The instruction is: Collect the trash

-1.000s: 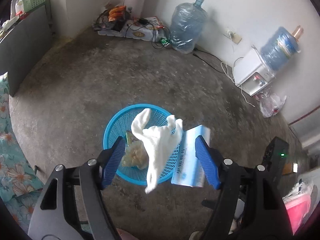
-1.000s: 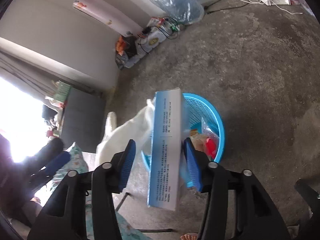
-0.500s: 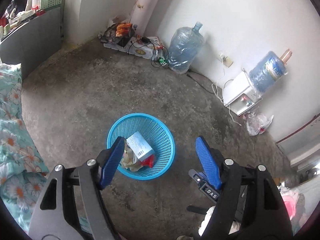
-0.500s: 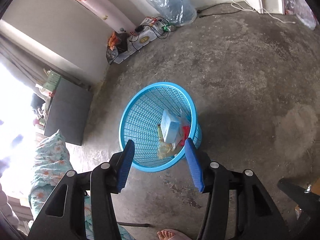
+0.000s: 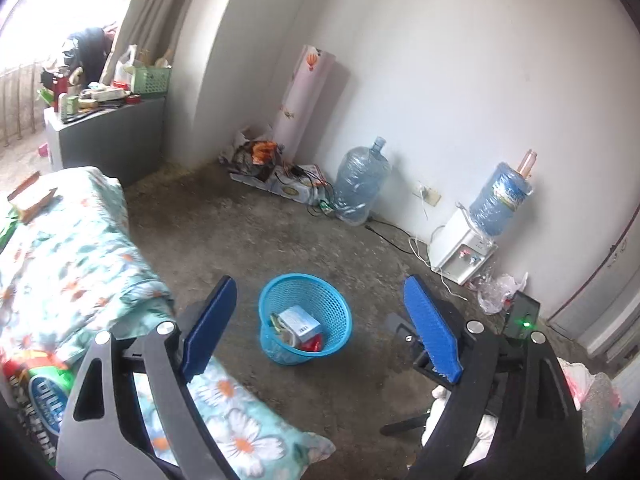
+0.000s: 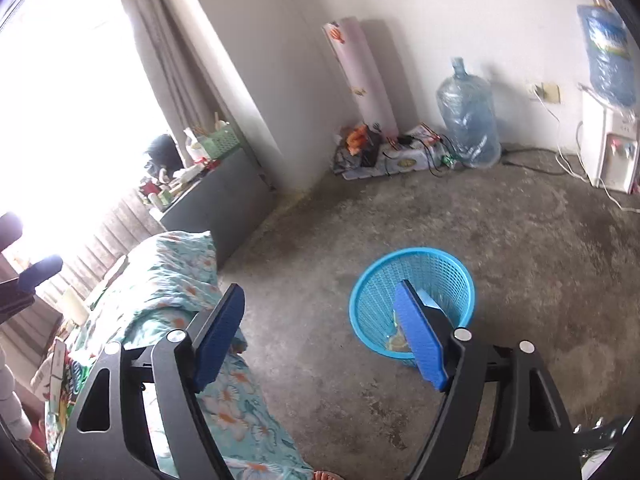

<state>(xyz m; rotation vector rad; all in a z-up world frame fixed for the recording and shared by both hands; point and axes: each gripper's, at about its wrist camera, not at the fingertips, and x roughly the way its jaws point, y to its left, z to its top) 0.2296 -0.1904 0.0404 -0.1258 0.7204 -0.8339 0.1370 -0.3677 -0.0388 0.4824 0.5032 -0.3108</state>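
A blue mesh basket (image 5: 306,318) stands on the concrete floor, holding a light blue box (image 5: 299,323) and some wrappers. In the right wrist view the same basket (image 6: 412,276) sits behind the right finger. My left gripper (image 5: 320,326) hangs high above the basket, its jaws opening wide with nothing between them. My right gripper (image 6: 320,332) is also raised, jaws opening, nothing held. A white cloth (image 5: 438,394) shows low behind the left gripper's right finger.
A bed with a floral cover (image 5: 60,256) fills the left side. Against the wall stand a water jug (image 5: 360,184), a dispenser (image 5: 464,252), a rolled mat (image 5: 304,104) and a pile of cables (image 5: 280,176). A grey cabinet (image 5: 108,136) is by the window.
The box left the right gripper and the white cloth left the left one; the box now lies in the basket. Both grippers rose and pulled back, jaws wider.
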